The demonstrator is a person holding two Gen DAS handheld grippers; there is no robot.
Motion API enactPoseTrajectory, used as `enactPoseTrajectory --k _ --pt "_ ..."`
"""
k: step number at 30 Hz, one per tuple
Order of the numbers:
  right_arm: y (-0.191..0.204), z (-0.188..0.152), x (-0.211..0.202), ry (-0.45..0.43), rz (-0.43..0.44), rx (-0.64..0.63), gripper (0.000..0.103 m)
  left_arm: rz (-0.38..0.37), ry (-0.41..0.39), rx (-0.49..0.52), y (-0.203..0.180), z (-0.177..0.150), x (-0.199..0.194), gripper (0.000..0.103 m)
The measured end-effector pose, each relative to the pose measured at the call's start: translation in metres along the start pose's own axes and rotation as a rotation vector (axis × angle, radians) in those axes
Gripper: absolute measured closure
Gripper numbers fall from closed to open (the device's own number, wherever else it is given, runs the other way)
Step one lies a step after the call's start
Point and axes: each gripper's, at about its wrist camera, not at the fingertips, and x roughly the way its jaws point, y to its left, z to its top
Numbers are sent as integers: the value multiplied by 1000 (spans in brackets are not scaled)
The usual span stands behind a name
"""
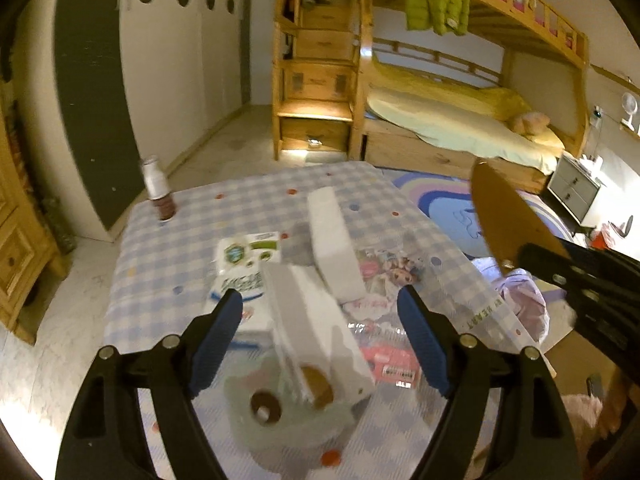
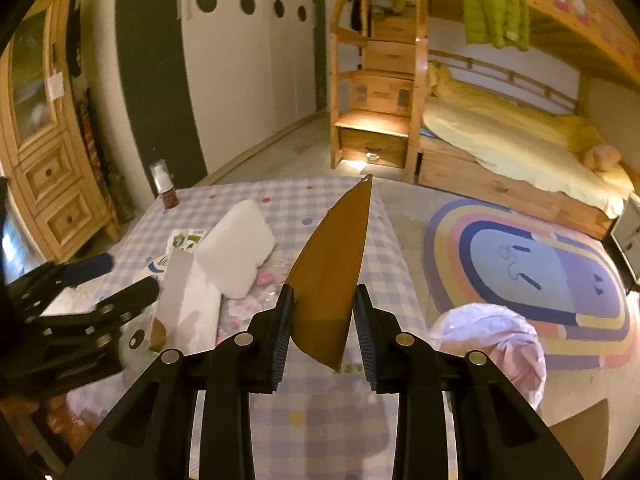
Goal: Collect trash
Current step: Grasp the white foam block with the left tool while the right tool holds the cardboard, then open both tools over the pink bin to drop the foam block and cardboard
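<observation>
The right gripper was clamped on a brown cardboard scrap, its pointed end sticking up and away, lifted clear of the checked tabletop. Just to its right, beside the tabletop, sat a pink plastic bag, probably the place for the trash. To do this step well, the scrap should be carried over the bag's mouth before letting go. The left gripper hung wide open with nothing held, over a white box lying among wrappers and a second white box. A bottle stood at the far corner.
</observation>
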Motion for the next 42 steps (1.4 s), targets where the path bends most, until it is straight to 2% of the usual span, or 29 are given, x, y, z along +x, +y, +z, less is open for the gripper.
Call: enactPoseTrajectory --k 6,8,12,13,14,15,17,22,25,31,34,38,42 --pt "-19 -6 -18 -29 -44 28 72 -27 48 -4 -8 17 39 37" --pt "-25 -6 -18 -31 -48 30 72 -11 74 1 -10 20 51 43" --pt "-36 -5 -15 -27 -37 28 72 29 110 -2 -13 22 73 43" --pt "-39 -5 -14 -25 -28 27 72 35 120 -4 -13 22 77 48" --pt "-42 -6 -13 -24 -21 25 72 41 134 -8 -11 22 82 61" --pt "-47 -6 -12 -24 -10 22 72 43 142 -14 -10 21 86 68" --pt "-53 -7 -12 -25 3 23 72 35 129 -37 -9 22 85 70" --pt "-77 -12 -20 -44 16 51 72 28 18 -10 -30 21 44 72" --pt "-94 -19 -28 -55 6 76 72 -2 -36 20 -51 20 19 72" --pt "-130 -38 -45 -46 -60 131 72 -123 -90 123 -129 11 -10 72" --pt "-147 -47 -55 -42 -107 161 72 -180 -94 201 -167 8 -9 71" --pt "-169 -59 -63 -31 -154 199 72 -248 -69 255 -203 9 6 71" --pt "-188 -64 -57 -18 -174 224 72 -284 -40 298 -231 13 28 70"
